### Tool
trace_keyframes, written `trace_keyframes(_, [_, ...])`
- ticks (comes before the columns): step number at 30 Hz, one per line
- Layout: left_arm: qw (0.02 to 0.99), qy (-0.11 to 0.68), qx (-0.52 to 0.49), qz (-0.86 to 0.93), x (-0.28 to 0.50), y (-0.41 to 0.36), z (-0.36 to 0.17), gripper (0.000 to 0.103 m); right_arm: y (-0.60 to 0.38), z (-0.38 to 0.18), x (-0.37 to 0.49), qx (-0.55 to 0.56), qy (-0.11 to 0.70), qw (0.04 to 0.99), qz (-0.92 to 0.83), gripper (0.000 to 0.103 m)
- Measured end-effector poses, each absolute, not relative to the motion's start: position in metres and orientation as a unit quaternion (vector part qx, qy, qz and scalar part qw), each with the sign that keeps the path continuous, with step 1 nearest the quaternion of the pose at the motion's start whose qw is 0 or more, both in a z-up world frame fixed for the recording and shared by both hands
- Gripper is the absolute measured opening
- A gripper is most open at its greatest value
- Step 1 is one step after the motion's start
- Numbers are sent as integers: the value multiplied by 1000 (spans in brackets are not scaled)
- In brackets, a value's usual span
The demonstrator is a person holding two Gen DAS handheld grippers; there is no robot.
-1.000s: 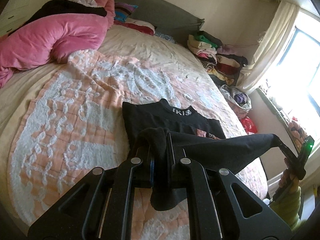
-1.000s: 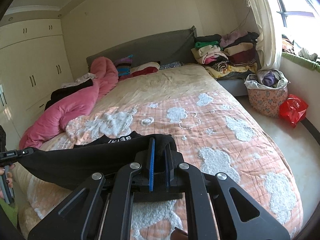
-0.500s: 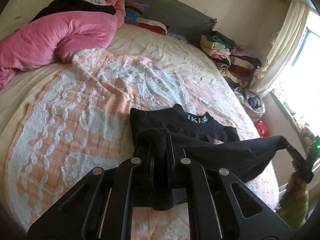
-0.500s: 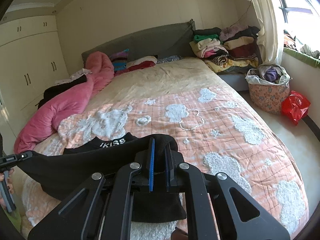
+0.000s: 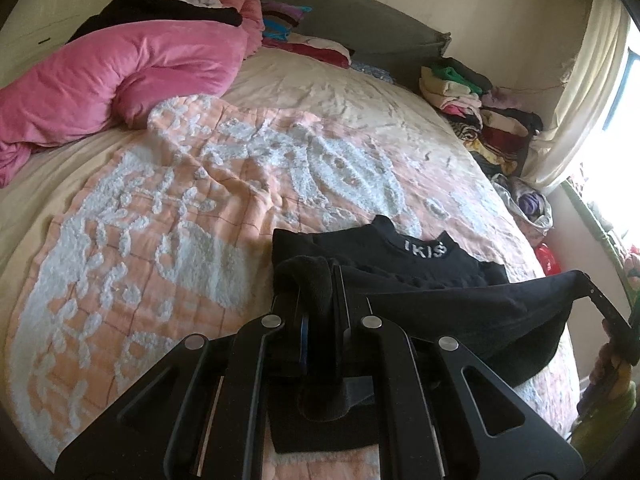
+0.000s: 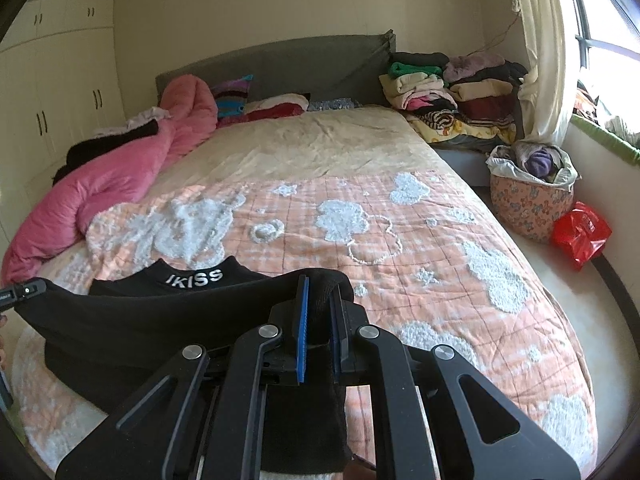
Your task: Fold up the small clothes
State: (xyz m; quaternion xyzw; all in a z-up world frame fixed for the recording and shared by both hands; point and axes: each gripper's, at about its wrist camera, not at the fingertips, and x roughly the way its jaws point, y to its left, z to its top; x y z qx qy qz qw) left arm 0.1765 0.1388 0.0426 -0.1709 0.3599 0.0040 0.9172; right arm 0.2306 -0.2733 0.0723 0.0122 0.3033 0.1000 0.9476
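Black garment held taut between two grippers over the bed

Garment (image 5: pixel 460 304) of black cloth, its collar printed with white letters, lies low in both views on the orange-and-white blanket (image 5: pixel 160 216). Its collar end rests flat on the blanket at centre frame, while the near edge is lifted and stretched between the two tools.

In the left wrist view the left gripper (image 5: pixel 318 312) fills the bottom centre, its jaws pressed together on a bunched corner of the garment, with a flap of cloth hanging down behind them. From there the cloth runs right as a taut band to the right gripper (image 5: pixel 592 290), seen at the right edge pinching the other corner. A hand (image 5: pixel 612 368) holds that tool at lower right.

In the right wrist view the right gripper (image 6: pixel 318 312) sits at bottom centre, its blue-edged pads clamped on a fold of the garment (image 6: pixel 140 320). The cloth stretches left to the left gripper (image 6: pixel 24 290), whose tip shows at the left edge, nipping the far corner.

Beyond the blanket (image 6: pixel 400 240), a pink duvet (image 5: pixel 112 76) is heaped at upper left. A stack of folded clothes (image 6: pixel 452 92) sits at upper right beside the grey headboard (image 6: pixel 300 60). A floral basket (image 6: pixel 528 200) and a red bag (image 6: pixel 580 236) stand on the floor at right.
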Motion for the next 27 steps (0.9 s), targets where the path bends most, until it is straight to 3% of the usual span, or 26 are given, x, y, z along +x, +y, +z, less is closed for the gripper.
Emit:
trace_keyframes(13, [907, 375, -189, 8, 197, 150, 8, 5, -259, 34, 264, -7, 348, 933, 87, 8])
trace_keyframes(17, [909, 376, -181, 9, 195, 149, 5, 7, -256, 22, 266, -13, 358, 930, 77, 21])
trace_keyframes(21, [916, 364, -169, 2, 186, 144, 8, 14, -260, 18, 257, -2, 356, 931, 76, 33])
trace_keyframes(23, [924, 352, -148, 15, 180, 140, 13, 28, -262, 18, 249, -3, 351, 933, 75, 34])
trace_keyframes(24, [929, 344, -138, 27, 176, 139, 16, 41, -262, 19, 243, -4, 347, 935, 76, 34])
trace_keyframes(27, [934, 323, -153, 21, 165, 143, 24, 42, -260, 21, 230, -3, 341, 936, 87, 34])
